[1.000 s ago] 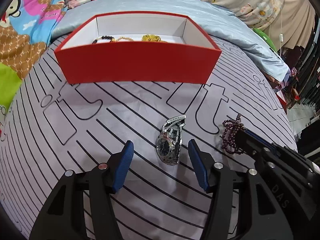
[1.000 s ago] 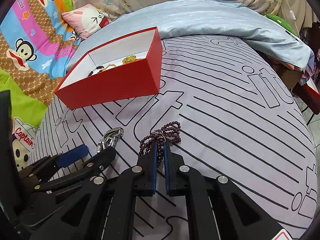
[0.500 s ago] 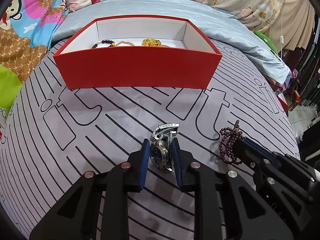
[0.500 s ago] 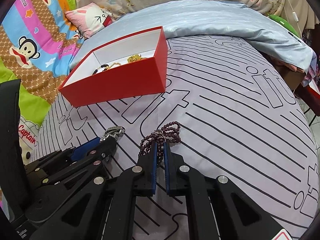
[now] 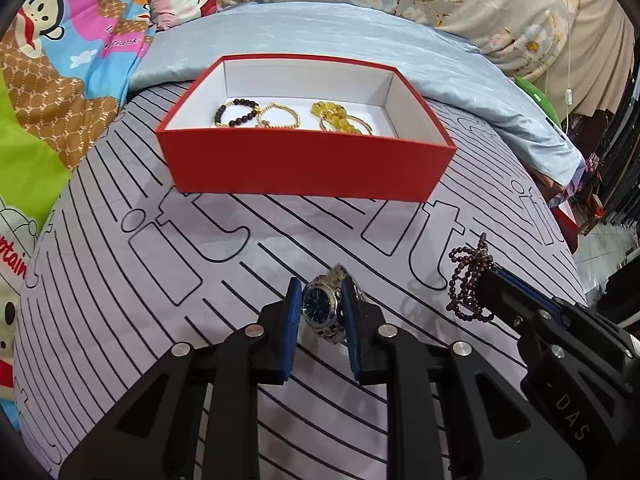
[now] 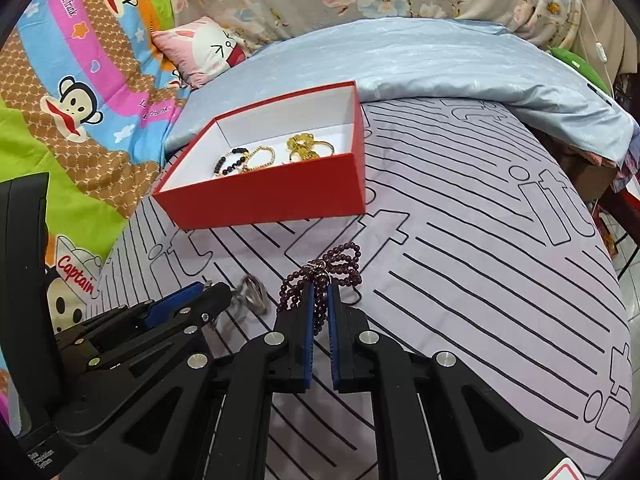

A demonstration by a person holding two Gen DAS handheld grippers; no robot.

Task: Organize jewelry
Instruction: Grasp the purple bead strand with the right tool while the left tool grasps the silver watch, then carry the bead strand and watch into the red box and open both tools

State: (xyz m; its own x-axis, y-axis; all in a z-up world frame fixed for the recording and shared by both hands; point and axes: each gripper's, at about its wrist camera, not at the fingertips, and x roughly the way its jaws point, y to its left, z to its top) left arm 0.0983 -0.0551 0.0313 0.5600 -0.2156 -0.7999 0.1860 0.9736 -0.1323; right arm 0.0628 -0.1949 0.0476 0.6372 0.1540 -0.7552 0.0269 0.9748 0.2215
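Note:
A silver wristwatch [image 5: 320,306] with a dark blue dial is clamped between the blue pads of my left gripper [image 5: 321,286], just above the striped sheet. In the right wrist view the watch [image 6: 254,294] pokes out past the left gripper [image 6: 208,300]. My right gripper [image 6: 319,292] is shut on a dark purple bead bracelet [image 6: 336,260], whose loops dangle ahead of the fingertips. From the left wrist view the bracelet [image 5: 464,280] hangs at the right gripper's [image 5: 494,280] tip. Beyond both stands an open red box [image 5: 304,164], white inside [image 6: 264,200].
Inside the box lie a dark bead bracelet [image 5: 236,112], a gold chain bracelet [image 5: 280,116] and a yellow bead piece [image 5: 336,118]. A pale blue quilt [image 5: 320,32] lies behind the box. Cartoon bedding [image 6: 80,100] covers the left. The bed edge drops off at the right.
My left gripper's jaws closed from wide apart onto the watch and raised it off the sheet. The right gripper, still shut on the purple bracelet, rose too. More of the box interior shows.

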